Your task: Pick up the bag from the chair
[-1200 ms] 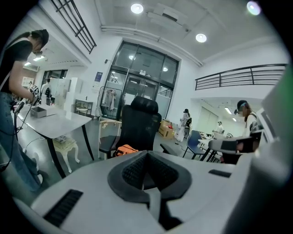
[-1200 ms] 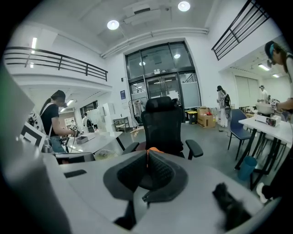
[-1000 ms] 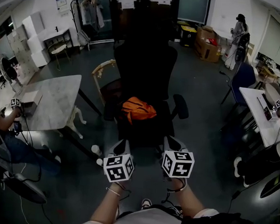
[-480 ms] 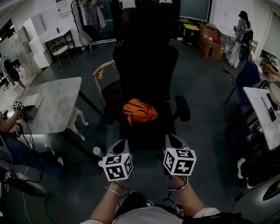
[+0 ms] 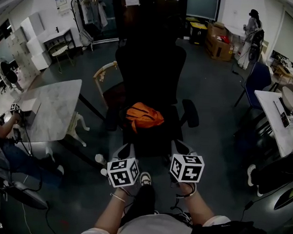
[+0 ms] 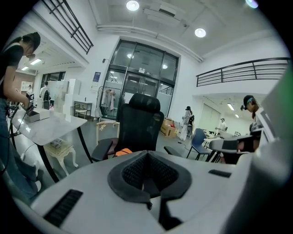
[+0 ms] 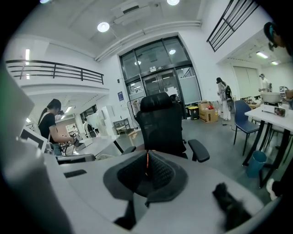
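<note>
The orange bag [image 5: 144, 117] lies crumpled on the black office chair [image 5: 149, 69] seat; its contents cannot be seen. The left tool [image 5: 125, 151] and right tool [image 5: 181, 148], jaws together and empty, partly hide the seat's front edge.

Most of the orange bag [image 6: 122, 152] is hidden behind the left tool [image 6: 146, 160].

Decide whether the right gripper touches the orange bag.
Apart. Head view shows bare black chair seat between the right gripper and the orange bag.
</note>
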